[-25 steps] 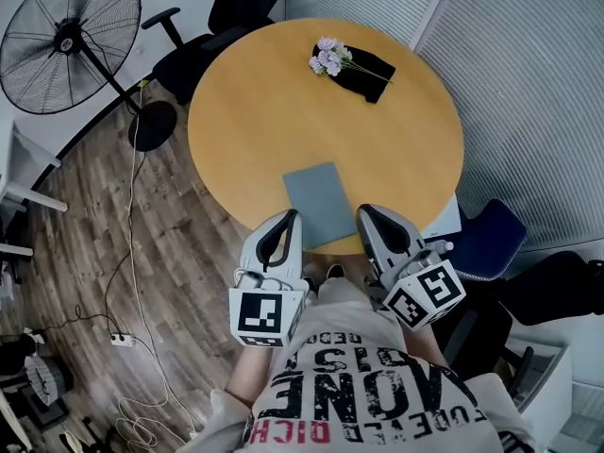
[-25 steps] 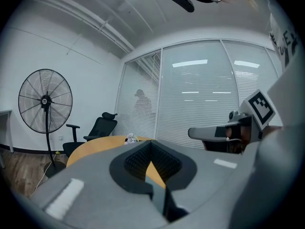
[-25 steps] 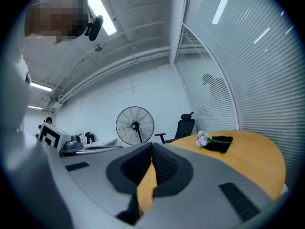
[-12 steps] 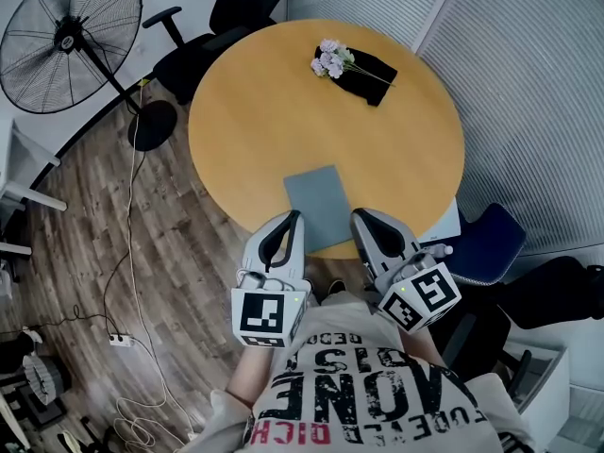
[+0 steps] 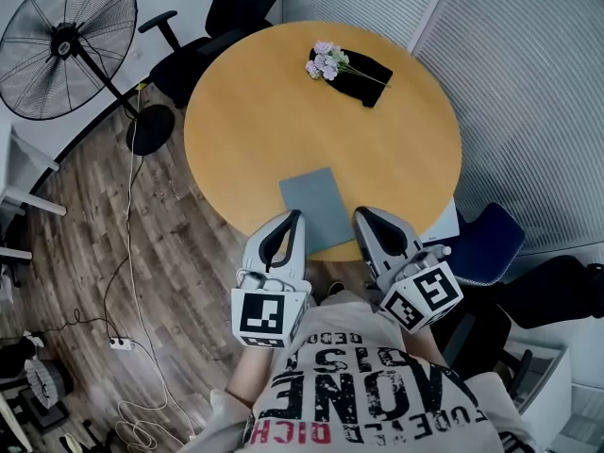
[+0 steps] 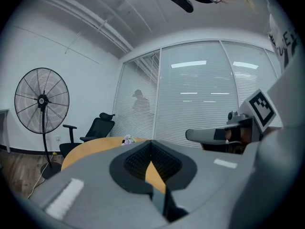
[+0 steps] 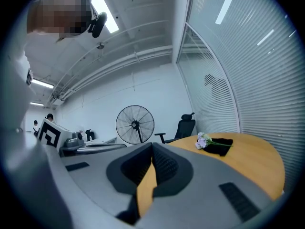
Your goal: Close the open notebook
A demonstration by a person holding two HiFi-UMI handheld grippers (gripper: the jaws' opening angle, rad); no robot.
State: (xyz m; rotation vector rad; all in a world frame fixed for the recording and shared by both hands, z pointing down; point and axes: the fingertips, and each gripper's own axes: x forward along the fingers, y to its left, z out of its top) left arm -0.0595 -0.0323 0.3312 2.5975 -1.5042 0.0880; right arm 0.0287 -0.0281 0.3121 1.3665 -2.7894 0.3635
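A grey-blue notebook (image 5: 316, 208) lies shut and flat on the round wooden table (image 5: 245, 130), near its front edge. My left gripper (image 5: 293, 218) hovers at the table's edge just left of the notebook's near corner, its jaws shut with nothing between them. My right gripper (image 5: 362, 214) is just right of the notebook, also shut and empty. In the left gripper view the jaws (image 6: 151, 145) meet over the tabletop; in the right gripper view the jaws (image 7: 152, 147) meet the same way. Neither gripper touches the notebook.
A small bunch of pale flowers (image 5: 327, 60) lies on a black cloth (image 5: 366, 74) at the table's far side. A standing fan (image 5: 66, 41) and a black office chair (image 5: 236, 8) are beyond the table. A blue chair (image 5: 486, 239) is at the right, and cables (image 5: 132, 281) run over the wooden floor.
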